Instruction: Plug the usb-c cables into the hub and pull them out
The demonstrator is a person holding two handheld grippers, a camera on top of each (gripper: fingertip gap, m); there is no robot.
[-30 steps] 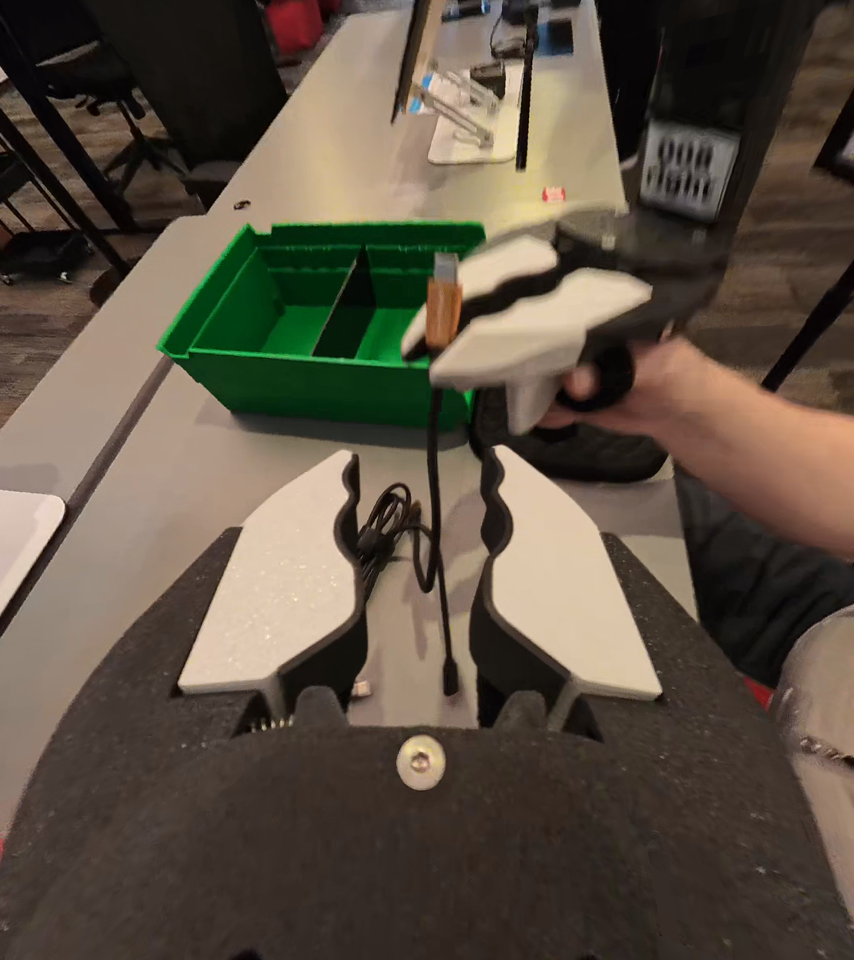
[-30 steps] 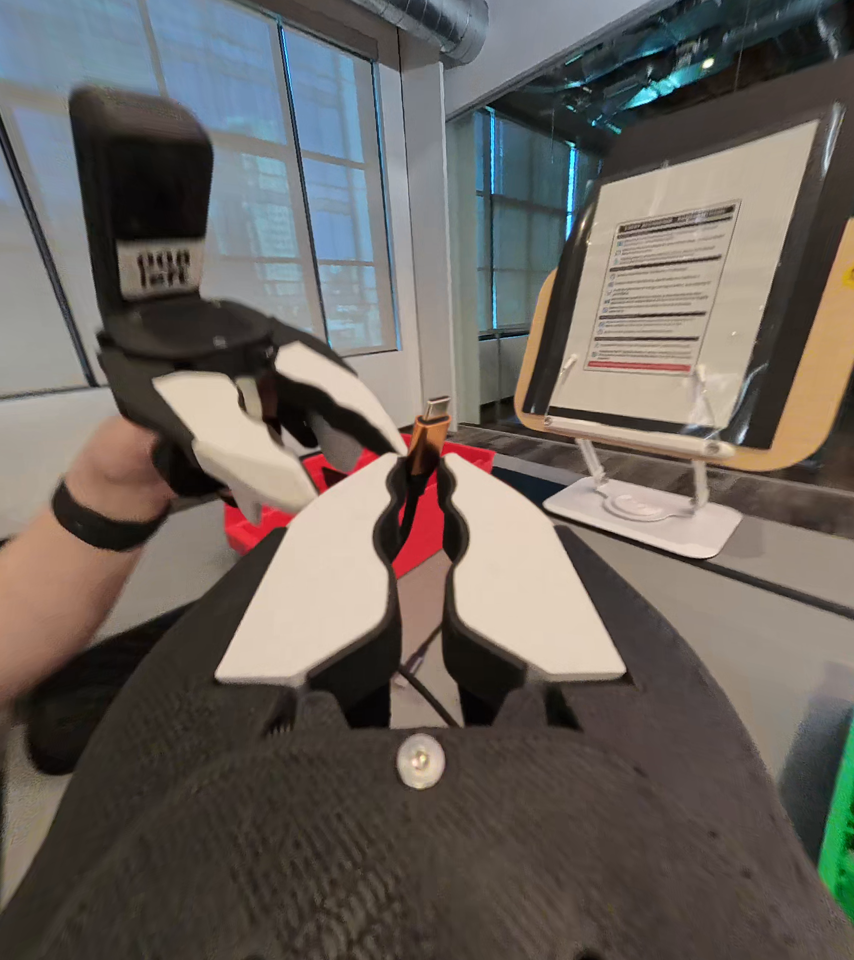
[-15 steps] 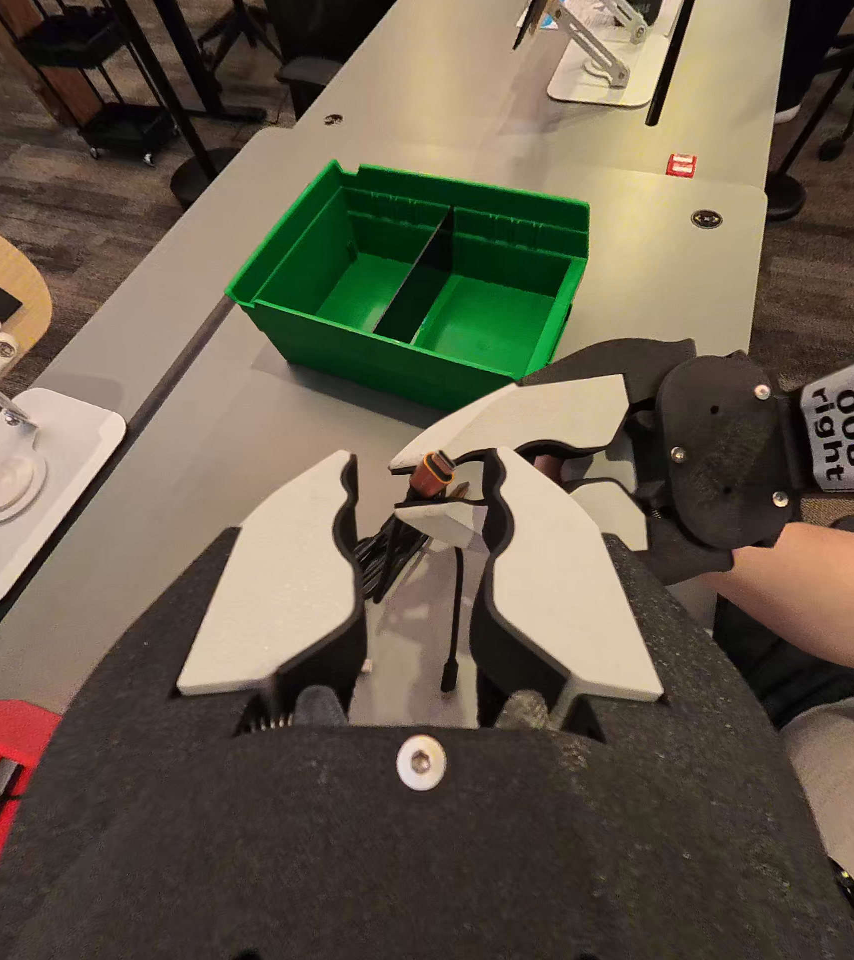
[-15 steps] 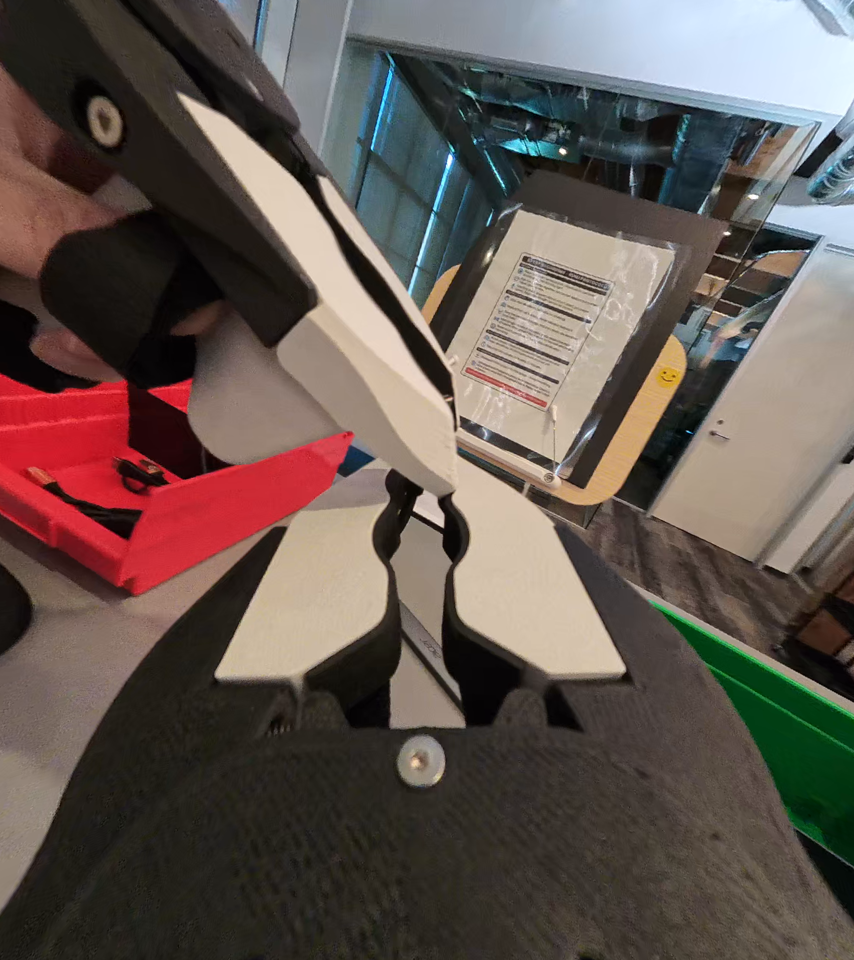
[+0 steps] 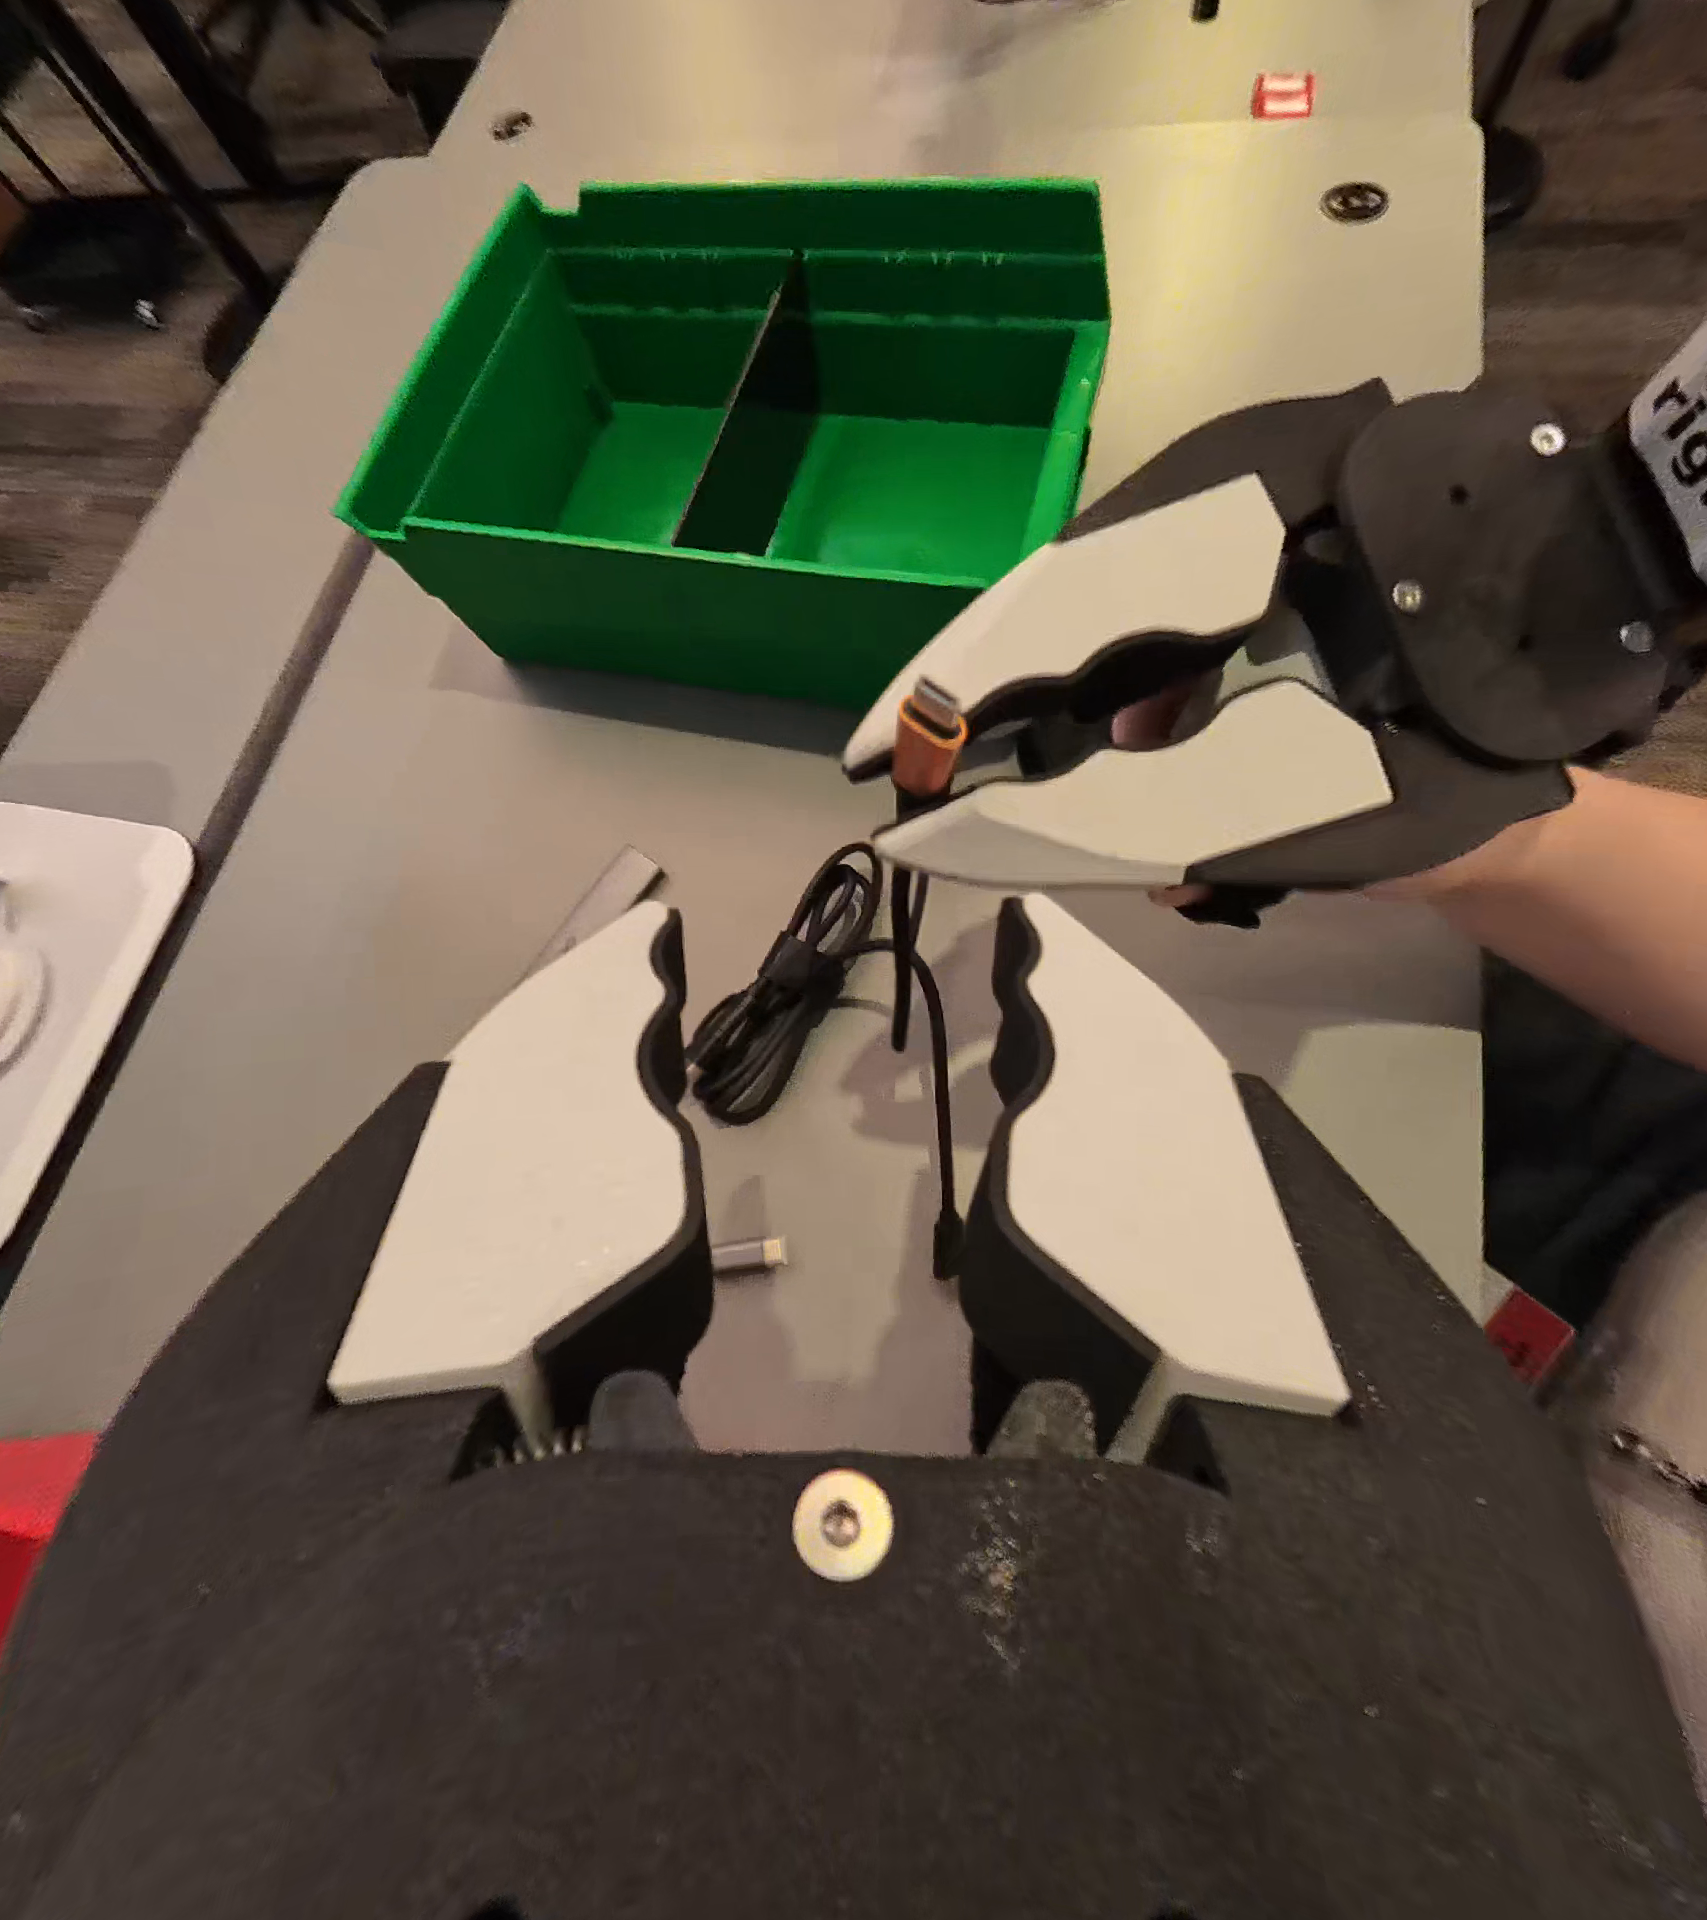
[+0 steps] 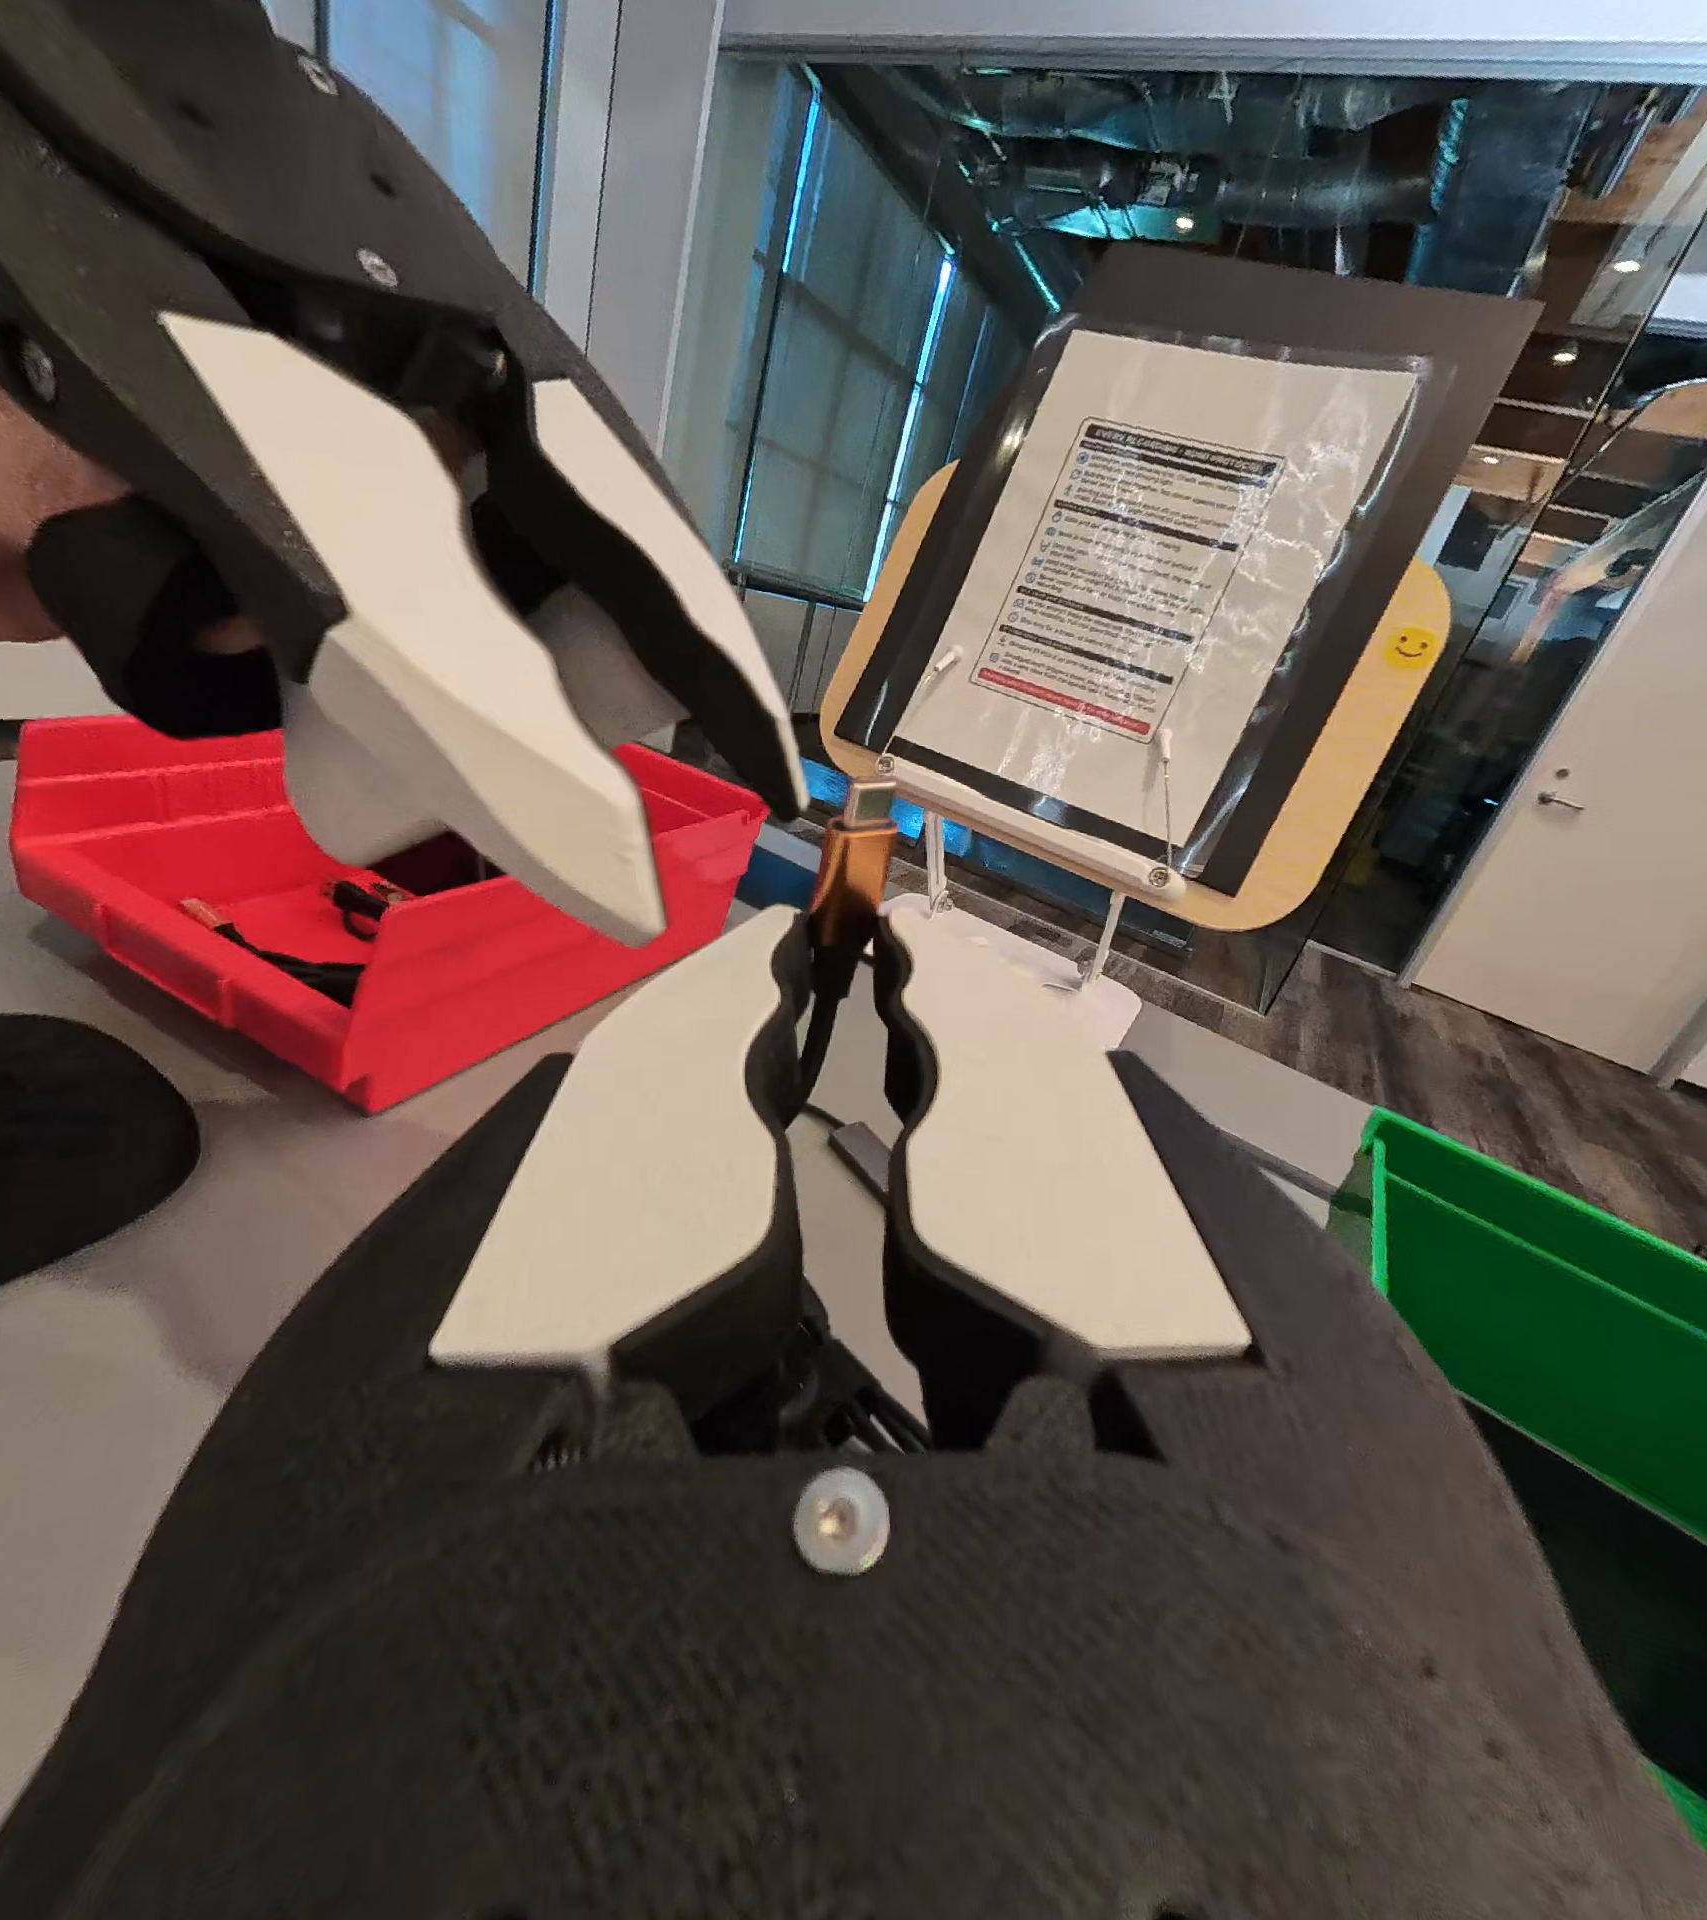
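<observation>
The right gripper (image 5: 885,779) is clamped on the orange USB-C plug (image 5: 927,736) of a black cable (image 5: 922,997), held above the grey table (image 5: 475,831), while the left gripper (image 5: 833,997) hangs open and empty over a coiled cable (image 5: 787,997). The step in hand appears to be presenting the plug; next, the left gripper likely must secure the hub (image 5: 610,894), a grey bar lying just beyond its left finger. Compared with half a second ago, the right gripper sits higher and farther from the left fingers.
</observation>
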